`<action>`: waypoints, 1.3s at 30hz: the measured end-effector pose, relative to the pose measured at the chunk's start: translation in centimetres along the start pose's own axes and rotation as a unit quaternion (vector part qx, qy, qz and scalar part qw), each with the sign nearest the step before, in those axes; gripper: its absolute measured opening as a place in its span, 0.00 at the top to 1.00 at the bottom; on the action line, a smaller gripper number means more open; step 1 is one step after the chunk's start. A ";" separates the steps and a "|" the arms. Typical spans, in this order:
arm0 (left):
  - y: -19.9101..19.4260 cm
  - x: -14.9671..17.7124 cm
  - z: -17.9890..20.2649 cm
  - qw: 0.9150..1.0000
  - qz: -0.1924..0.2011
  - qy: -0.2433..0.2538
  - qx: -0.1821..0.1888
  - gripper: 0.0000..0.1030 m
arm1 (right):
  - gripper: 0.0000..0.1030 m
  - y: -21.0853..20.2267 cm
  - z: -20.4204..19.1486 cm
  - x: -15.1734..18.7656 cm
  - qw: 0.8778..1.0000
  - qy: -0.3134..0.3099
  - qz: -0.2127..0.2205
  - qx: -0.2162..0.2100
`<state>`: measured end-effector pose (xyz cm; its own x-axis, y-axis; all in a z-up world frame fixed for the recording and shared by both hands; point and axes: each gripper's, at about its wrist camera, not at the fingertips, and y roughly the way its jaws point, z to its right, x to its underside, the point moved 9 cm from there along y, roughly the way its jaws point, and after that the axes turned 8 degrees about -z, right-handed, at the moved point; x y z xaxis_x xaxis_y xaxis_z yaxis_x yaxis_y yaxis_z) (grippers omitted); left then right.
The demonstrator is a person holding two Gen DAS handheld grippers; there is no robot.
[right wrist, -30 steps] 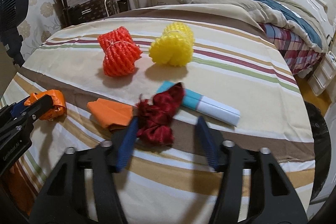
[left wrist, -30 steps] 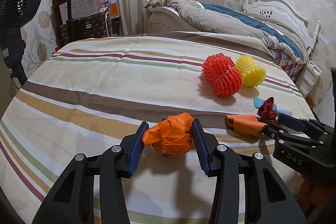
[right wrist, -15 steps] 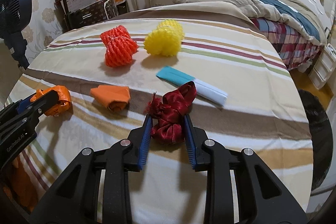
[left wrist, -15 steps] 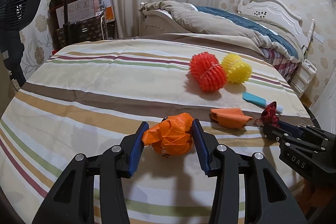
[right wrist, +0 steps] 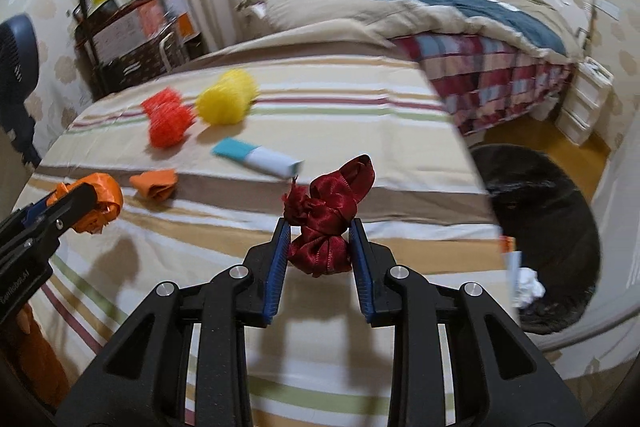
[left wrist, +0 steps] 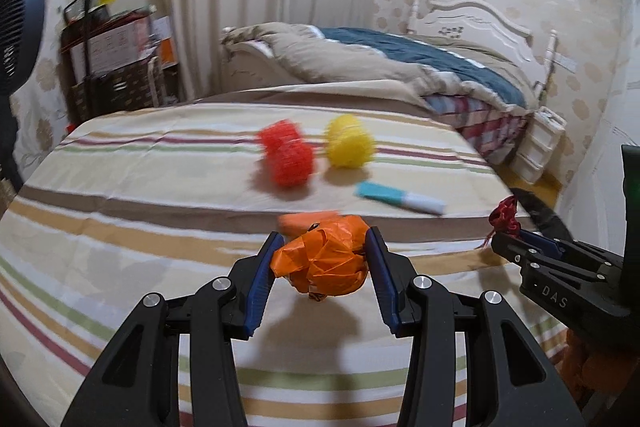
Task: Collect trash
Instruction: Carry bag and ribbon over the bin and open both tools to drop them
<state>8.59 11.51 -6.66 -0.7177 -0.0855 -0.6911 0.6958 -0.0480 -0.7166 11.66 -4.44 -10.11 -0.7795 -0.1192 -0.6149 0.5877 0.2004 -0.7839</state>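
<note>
A crumpled orange wrapper [left wrist: 320,259] is pinched between the narrowed jaws of the left gripper [left wrist: 320,267], lifted above the striped bedspread [left wrist: 140,195]. A knotted dark red ribbon [right wrist: 326,223] is clamped the same way in the right gripper [right wrist: 318,251]. A black bin [right wrist: 560,227] is seen on the floor at the right. Either light bundle could be lost in carrying, since only soft, springy edges are pressed by the pads.

orange wad [left wrist: 320,259]: crumpled, clamped, lifted | red ribbon [right wrist: 325,223]: bunched, clamped, lifted
</note>
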 end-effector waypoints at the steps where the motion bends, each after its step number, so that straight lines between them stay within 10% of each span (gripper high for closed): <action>1: 0.1 -0.2 1.2 1.000 0.002 0.006 0.009 0.56 | 0.71 -0.5 1.0 -0.1 1.000 0.007 0.006 0.006; 17: 4.5 -3.4 19.2 0.990 0.011 0.108 0.091 0.56 | 0.71 -2.5 16.8 -0.8 0.989 0.107 0.042 0.093; 39: 11.0 -3.6 28.2 0.983 -0.036 0.158 0.090 0.56 | 0.71 0.6 26.2 -0.5 0.979 0.160 0.013 0.125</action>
<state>19.58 -16.82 -9.41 -0.7188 0.2366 -0.6537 0.6154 -0.2207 -0.7567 18.12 -29.76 -12.52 -0.7680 0.2024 -0.6076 0.6116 -0.0495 -0.7896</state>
